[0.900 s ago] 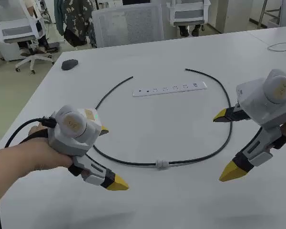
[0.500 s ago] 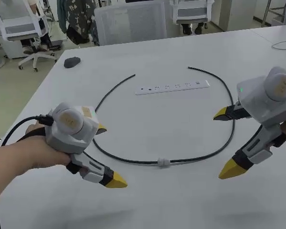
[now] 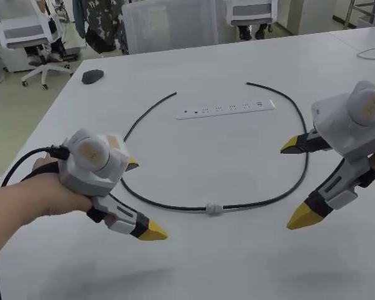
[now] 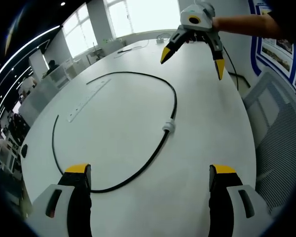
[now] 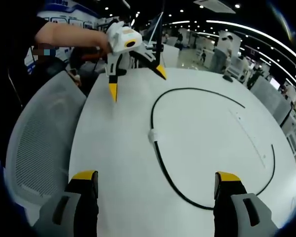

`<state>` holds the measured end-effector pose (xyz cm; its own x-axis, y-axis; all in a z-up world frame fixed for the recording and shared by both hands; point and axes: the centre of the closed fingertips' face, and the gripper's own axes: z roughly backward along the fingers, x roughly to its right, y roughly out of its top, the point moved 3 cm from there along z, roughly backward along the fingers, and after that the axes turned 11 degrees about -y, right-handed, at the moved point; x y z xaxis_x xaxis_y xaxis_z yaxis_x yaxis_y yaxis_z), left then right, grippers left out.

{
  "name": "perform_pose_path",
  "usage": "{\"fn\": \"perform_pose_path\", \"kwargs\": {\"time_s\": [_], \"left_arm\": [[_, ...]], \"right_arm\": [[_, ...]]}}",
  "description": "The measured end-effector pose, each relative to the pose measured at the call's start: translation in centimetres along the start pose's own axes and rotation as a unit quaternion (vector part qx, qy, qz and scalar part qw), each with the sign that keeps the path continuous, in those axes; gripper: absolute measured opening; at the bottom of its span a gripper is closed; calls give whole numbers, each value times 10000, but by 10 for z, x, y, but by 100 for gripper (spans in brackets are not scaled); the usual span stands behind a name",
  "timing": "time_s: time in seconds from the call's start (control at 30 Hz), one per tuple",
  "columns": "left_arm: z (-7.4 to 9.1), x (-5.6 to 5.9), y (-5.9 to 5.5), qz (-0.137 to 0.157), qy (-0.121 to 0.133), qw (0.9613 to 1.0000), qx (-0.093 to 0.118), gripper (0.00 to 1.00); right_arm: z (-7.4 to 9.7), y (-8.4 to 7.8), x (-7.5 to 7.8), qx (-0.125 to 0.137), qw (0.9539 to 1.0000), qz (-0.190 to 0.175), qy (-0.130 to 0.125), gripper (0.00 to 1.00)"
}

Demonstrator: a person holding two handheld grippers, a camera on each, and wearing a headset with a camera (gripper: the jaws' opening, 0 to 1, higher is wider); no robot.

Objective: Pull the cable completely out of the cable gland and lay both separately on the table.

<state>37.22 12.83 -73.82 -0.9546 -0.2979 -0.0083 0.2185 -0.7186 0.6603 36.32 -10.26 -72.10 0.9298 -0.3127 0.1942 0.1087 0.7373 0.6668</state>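
Note:
A long black cable (image 3: 297,128) lies in an open loop on the white table (image 3: 237,262). A small white cable gland (image 3: 214,208) sits threaded on the near part of the loop. My left gripper (image 3: 141,199) hovers open at the near left, with the gland off to its right. My right gripper (image 3: 295,182) hovers open at the right, its jaws spread over the cable's right bend. In the left gripper view the gland (image 4: 167,127) lies ahead between the wide jaws. It also lies ahead in the right gripper view (image 5: 152,135). Neither gripper touches the cable.
A white power strip (image 3: 226,109) lies inside the far part of the loop. A dark mouse (image 3: 92,76) rests near the far left table edge. Office chairs (image 3: 169,25) stand beyond the table. Another thin cable (image 3: 372,55) lies at the far right.
The view has shifted slightly. Both grippers stay open and hover in about the same places beside the cable, which has not moved.

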Motion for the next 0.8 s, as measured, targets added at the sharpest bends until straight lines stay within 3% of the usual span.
{"fn": "perform_pose_path", "kwargs": {"time_s": [0.07, 0.13, 0.17, 0.33, 0.6, 0.7, 0.8], "left_arm": [[-1, 0, 1, 90, 4, 9999, 69, 100], [-3, 2, 13, 594, -5, 9961, 647, 100], [-2, 3, 17, 605, -24, 9949, 807, 100], [-8, 9, 5, 425, -84, 9979, 480, 99], [-8, 10, 0, 494, -147, 9975, 481, 97], [-8, 7, -8, 449, -46, 9984, 355, 97], [-8, 9, -11, 602, -65, 9971, 453, 95]], "right_arm": [[-1, 0, 0, -2, 10000, -11, -19, 99], [-3, 2, 4, 77, 9998, 82, -152, 99], [-4, 3, 3, 99, 9999, 38, -129, 99], [-12, 6, 1, 68, 10000, -20, -22, 99], [-25, 11, 0, 105, 9998, -104, 106, 97], [-30, 12, -2, 75, 9997, -134, 175, 90], [-35, 14, -4, 140, 9996, -156, 206, 85]]}}
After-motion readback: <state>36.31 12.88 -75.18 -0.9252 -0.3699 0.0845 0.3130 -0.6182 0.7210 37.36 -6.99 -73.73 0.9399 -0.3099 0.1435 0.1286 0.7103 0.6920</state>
